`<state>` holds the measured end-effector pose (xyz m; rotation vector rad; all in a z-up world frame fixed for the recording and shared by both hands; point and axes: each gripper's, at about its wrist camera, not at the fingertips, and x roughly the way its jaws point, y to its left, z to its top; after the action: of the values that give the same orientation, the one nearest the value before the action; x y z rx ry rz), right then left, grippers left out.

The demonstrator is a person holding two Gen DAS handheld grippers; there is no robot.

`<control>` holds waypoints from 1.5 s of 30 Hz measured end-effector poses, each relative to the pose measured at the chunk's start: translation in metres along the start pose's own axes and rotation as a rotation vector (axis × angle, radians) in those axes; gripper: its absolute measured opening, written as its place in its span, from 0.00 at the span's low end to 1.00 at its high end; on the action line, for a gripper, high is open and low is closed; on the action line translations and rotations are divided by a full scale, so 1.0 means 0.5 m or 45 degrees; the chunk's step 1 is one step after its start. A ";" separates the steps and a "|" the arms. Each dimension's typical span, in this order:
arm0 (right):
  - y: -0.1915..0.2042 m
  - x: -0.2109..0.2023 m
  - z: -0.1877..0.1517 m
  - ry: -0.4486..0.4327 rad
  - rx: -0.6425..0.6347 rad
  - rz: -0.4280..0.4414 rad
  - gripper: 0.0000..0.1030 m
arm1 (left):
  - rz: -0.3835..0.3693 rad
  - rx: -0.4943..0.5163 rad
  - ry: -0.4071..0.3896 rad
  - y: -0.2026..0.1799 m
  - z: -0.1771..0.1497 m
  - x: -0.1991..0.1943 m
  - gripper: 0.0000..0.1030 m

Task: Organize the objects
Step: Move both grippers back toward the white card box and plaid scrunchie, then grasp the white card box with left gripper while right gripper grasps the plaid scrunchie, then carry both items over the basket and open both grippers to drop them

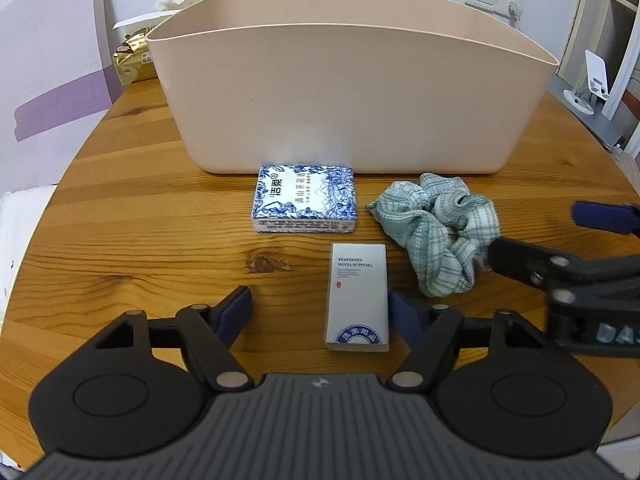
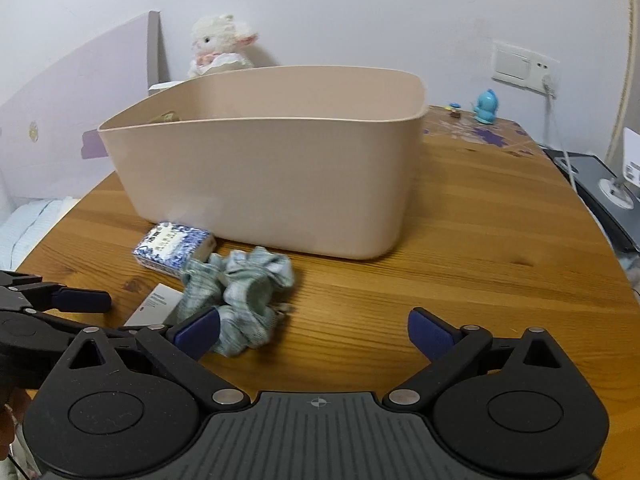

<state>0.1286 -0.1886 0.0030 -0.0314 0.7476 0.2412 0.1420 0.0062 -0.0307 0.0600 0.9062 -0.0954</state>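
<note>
Left gripper [image 1: 320, 306] fingers are gaping wide, the white hotel box [image 1: 357, 296] lying between them, touching the 3 o'clock pad. Right gripper [image 2: 314, 334] is spreading wide too, the green scrunchie [image 2: 240, 292] sitting at its 10 o'clock fingertip, the blue soap box [image 1: 305, 198] lying at 12 o'clock against the beige bin [image 1: 352, 96].

A round wooden surface [image 1: 120, 216] with visible knots carries a large beige plastic tub [image 1: 352, 92]. Just in front of the tub lies a blue-and-white patterned tissue pack [image 1: 305, 199], beside it a pale green checked fabric scrunchie [image 1: 438, 232], and nearer still a small white rectangular box [image 1: 358, 296]. A gold foil packet [image 1: 134, 60] sits behind the tub, and a small blue toy figure [image 2: 486, 107] at the far edge.
</note>
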 end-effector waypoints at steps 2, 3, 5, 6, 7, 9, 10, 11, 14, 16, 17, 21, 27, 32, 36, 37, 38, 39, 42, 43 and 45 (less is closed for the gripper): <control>0.004 0.011 0.005 0.008 0.002 0.009 0.91 | -0.014 0.003 0.016 0.012 0.004 0.001 0.72; 0.006 0.017 0.008 0.013 0.005 0.012 0.90 | -0.019 0.006 0.021 0.017 0.006 0.001 0.69; 0.010 0.029 0.012 0.024 0.007 0.008 0.84 | -0.025 0.015 0.027 0.025 0.010 0.000 0.66; 0.013 0.034 0.014 0.032 0.007 0.014 0.82 | -0.027 0.019 0.025 0.023 0.007 -0.004 0.63; 0.016 0.040 0.015 0.040 0.007 0.022 0.78 | -0.030 0.022 0.021 0.024 0.008 -0.005 0.61; 0.024 0.047 0.017 0.044 0.005 0.029 0.70 | -0.037 0.023 0.013 0.026 0.008 -0.007 0.53; 0.028 0.049 0.017 0.041 0.004 0.025 0.63 | -0.040 0.023 0.007 0.029 0.008 -0.007 0.51; 0.031 0.051 0.016 0.043 0.005 0.021 0.55 | -0.039 0.023 0.002 0.031 0.008 -0.007 0.45; 0.039 0.053 0.016 0.054 -0.002 0.039 0.25 | -0.051 0.013 -0.002 0.035 0.007 -0.010 0.32; 0.049 0.048 0.015 0.047 -0.026 0.031 0.16 | -0.053 0.012 -0.005 0.036 0.007 -0.012 0.32; 0.052 0.045 0.015 0.039 -0.037 0.029 0.14 | -0.047 0.012 -0.007 0.035 0.005 -0.013 0.32; 0.054 0.020 0.019 0.003 -0.052 0.029 0.12 | -0.031 -0.005 -0.009 0.037 0.001 -0.020 0.31; 0.039 -0.033 0.032 -0.073 -0.030 0.021 0.12 | -0.019 -0.008 -0.068 0.036 0.002 -0.061 0.31; 0.023 -0.086 0.048 -0.161 0.002 0.030 0.12 | -0.002 -0.006 -0.122 0.028 0.001 -0.103 0.31; 0.009 -0.124 0.059 -0.222 0.013 0.039 0.12 | 0.015 -0.001 -0.168 0.019 0.006 -0.137 0.31; 0.006 -0.134 0.061 -0.236 0.015 0.041 0.12 | 0.019 0.000 -0.181 0.018 0.009 -0.146 0.31; 0.002 -0.144 0.061 -0.248 0.016 0.042 0.12 | 0.021 0.002 -0.197 0.017 0.011 -0.156 0.31; 0.001 -0.151 0.062 -0.261 0.018 0.042 0.12 | 0.021 0.004 -0.210 0.016 0.014 -0.164 0.31; -0.007 -0.175 0.068 -0.299 0.031 0.043 0.12 | 0.028 0.015 -0.252 0.010 0.023 -0.188 0.31; -0.011 -0.181 0.071 -0.311 0.037 0.042 0.12 | 0.033 0.019 -0.265 0.007 0.027 -0.195 0.31; -0.017 -0.193 0.079 -0.333 0.047 0.039 0.12 | 0.040 0.028 -0.293 0.004 0.037 -0.208 0.31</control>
<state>0.0888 -0.2123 0.0966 0.0462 0.4924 0.2548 0.0931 0.0125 0.0627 0.0816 0.6741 -0.0811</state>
